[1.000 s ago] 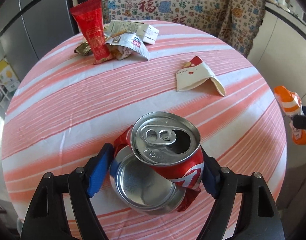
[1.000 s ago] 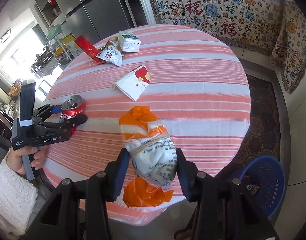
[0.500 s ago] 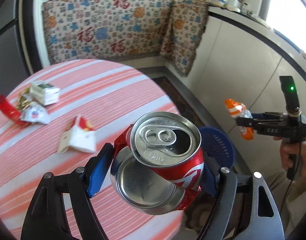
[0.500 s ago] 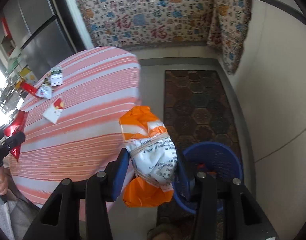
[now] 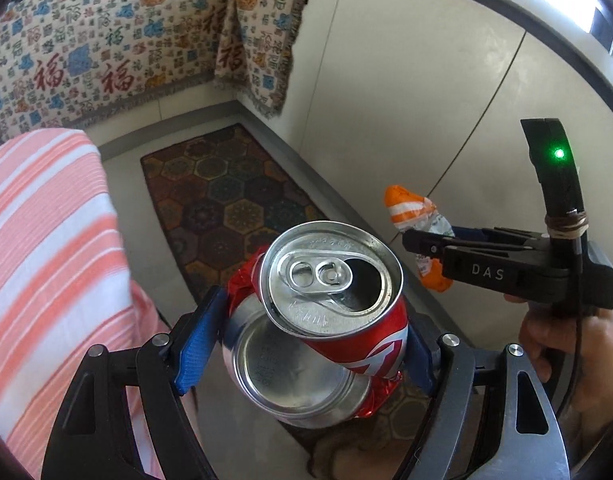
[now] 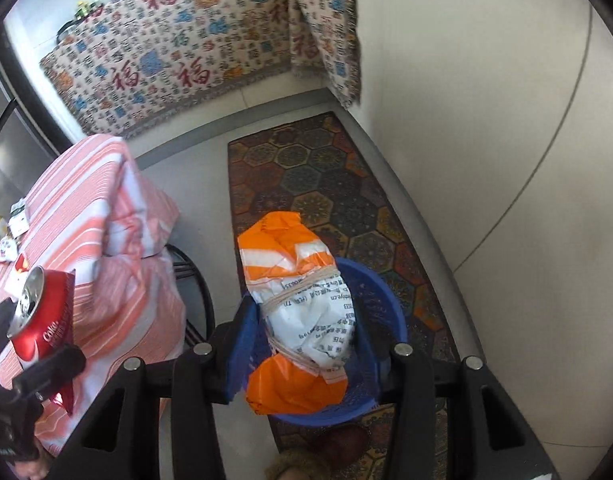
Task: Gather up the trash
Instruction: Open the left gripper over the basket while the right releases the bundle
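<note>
Flanking blue basket (image 6: 390,300), striped tablecloth (image 6: 106,240), patterned rug (image 6: 326,184), white wall (image 6: 486,120)

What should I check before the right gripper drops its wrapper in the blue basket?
1. Right gripper shut on the orange-and-white wrapper: ok.
2. Wrapper over the blue basket in the right wrist view: ok; how high above it, cannot tell.
3. Basket has room: cannot tell, wrapper hides the inside.
4. Left gripper shut on the crushed red can: ok.
5. Left gripper clear of the drop path, off beside the striped tablecloth: ok.
6. Can over the basket: not ok, basket absent from the left wrist view.
</note>
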`<act>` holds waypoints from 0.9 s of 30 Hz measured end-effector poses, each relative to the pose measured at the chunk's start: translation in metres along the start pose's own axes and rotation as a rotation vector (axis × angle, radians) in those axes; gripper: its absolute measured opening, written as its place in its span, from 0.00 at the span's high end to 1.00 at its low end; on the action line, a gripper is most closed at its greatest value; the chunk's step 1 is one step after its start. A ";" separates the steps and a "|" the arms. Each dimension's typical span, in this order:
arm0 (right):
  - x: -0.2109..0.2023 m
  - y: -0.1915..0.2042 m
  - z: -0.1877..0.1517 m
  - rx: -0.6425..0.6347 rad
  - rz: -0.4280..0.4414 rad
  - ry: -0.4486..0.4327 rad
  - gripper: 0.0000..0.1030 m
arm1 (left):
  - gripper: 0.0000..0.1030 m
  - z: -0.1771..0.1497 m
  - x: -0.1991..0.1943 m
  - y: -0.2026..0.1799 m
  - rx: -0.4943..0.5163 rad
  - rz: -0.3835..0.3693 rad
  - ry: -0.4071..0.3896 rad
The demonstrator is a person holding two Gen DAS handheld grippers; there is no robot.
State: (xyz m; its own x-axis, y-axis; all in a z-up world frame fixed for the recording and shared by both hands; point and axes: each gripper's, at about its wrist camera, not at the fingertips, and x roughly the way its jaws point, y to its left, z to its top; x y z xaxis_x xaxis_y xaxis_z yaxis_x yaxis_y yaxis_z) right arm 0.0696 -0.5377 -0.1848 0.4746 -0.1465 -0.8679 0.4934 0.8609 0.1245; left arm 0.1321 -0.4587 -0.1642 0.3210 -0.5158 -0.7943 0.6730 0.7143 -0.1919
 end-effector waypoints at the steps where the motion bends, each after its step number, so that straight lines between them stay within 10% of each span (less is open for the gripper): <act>1: 0.005 -0.008 -0.001 0.016 0.005 0.003 0.55 | 0.22 0.001 0.006 -0.005 0.005 -0.002 0.005; 27: 0.060 -0.071 0.004 0.222 0.104 0.066 0.44 | 0.11 0.008 0.114 -0.017 -0.029 -0.017 0.075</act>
State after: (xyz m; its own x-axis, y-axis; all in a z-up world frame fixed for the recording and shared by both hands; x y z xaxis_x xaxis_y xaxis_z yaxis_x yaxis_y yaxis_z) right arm 0.0662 -0.6093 -0.2434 0.4863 -0.0243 -0.8734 0.5956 0.7407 0.3110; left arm 0.1625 -0.5337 -0.2463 0.2580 -0.4917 -0.8317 0.6579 0.7198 -0.2214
